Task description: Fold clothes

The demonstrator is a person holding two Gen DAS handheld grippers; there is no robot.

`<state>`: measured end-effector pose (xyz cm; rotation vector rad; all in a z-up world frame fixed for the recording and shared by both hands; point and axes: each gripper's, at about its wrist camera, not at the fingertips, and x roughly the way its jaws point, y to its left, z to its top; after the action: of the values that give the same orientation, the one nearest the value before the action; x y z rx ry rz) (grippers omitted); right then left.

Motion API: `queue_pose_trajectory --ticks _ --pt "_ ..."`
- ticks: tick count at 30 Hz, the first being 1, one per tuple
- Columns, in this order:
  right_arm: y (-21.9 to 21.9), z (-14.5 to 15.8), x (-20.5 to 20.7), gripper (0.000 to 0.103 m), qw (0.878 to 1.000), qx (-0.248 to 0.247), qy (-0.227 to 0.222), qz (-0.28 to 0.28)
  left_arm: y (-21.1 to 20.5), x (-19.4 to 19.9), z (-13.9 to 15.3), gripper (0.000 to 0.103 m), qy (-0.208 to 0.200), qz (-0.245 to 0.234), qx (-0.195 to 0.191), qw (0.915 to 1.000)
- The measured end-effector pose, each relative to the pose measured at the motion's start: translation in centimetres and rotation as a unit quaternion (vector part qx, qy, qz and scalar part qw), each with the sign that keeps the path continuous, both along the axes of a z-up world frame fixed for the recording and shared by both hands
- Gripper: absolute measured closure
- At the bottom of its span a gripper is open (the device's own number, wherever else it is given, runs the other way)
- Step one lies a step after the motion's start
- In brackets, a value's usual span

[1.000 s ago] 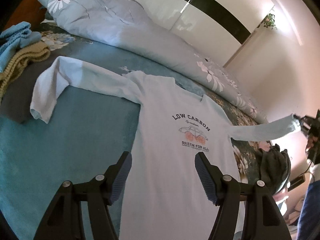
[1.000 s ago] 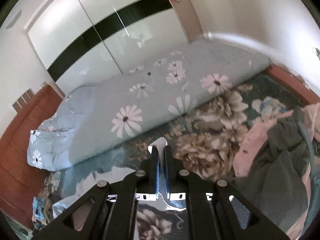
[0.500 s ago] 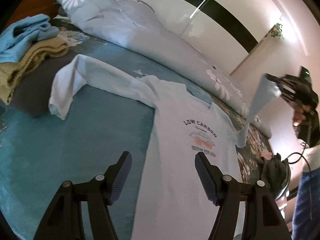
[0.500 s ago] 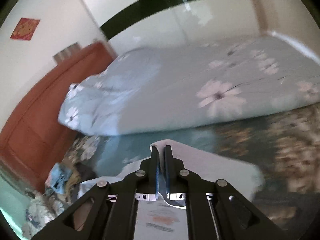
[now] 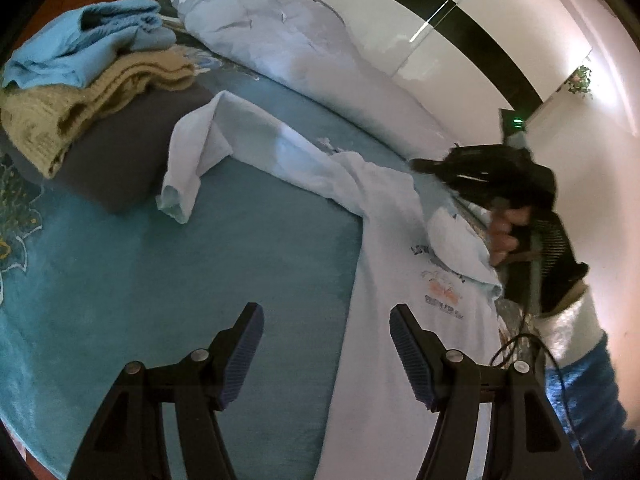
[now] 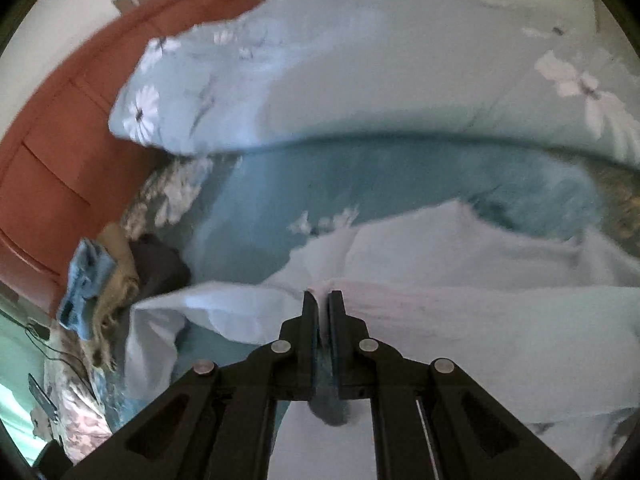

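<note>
One sleeve fold in hand: my right gripper point(image 6: 323, 300) pinched tight on shirt point(image 5: 384, 320) sleeve point(image 5: 456, 244), over chest. Left gripper point(image 5: 326, 334) wide, empty. Next, I judge: release, then take far-left sleeve point(image 5: 200, 152).

Soft cloth, hard plastic
Shirt point(image 5: 384, 216) thin smooth cotton-like; blanket point(image 5: 248, 264) fuzzy matt; knit point(image 5: 92, 96) coarse; wardrobe point(image 5: 452, 36) glossy; pads point(image 5: 408, 354) ribbed.

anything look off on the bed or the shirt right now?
Nothing damaged or spilled. The white long-sleeve shirt is lopsided mid-fold: the right gripper holds one sleeve over the chest print, while the other sleeve lies stretched out with its cuff flopped over. The left gripper is open and empty.
</note>
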<state>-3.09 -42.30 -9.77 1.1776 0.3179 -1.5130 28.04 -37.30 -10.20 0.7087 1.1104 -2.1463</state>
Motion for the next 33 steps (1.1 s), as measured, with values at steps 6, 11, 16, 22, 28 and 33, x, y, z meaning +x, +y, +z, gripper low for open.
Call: queue_pose_trajectory --ticks 6,11,16,22,28,33 --pt "-1.4 -3.5 1.1 0.097 0.999 0.029 -0.017 -0.002 0.0 0.0 -1.0 0.034 -0.006 -0.002 0.011 0.9999" --pt "-1.2 -4.0 1.2 0.092 0.999 0.024 -0.038 0.022 -0.2 -0.9 -1.3 0.034 -0.012 -0.009 0.014 0.9998" --pt "0.8 -2.0 0.2 0.055 0.993 -0.028 -0.093 0.06 -0.5 -3.4 -0.9 0.034 -0.024 -0.031 0.002 0.9992" --pt "8.8 2.2 -3.5 0.049 0.993 -0.107 -0.041 0.032 -3.2 -9.7 -0.4 0.034 -0.028 -0.085 -0.013 0.9959" --pt "18.8 0.7 -9.8 0.049 0.991 -0.102 -0.028 -0.082 -8.3 -16.2 -1.1 0.034 -0.03 -0.107 -0.007 0.9937" --pt "25.6 -0.5 -12.0 0.049 0.983 -0.114 -0.043 -0.137 -12.6 -19.9 -3.1 0.034 -0.028 -0.104 0.028 0.9938"
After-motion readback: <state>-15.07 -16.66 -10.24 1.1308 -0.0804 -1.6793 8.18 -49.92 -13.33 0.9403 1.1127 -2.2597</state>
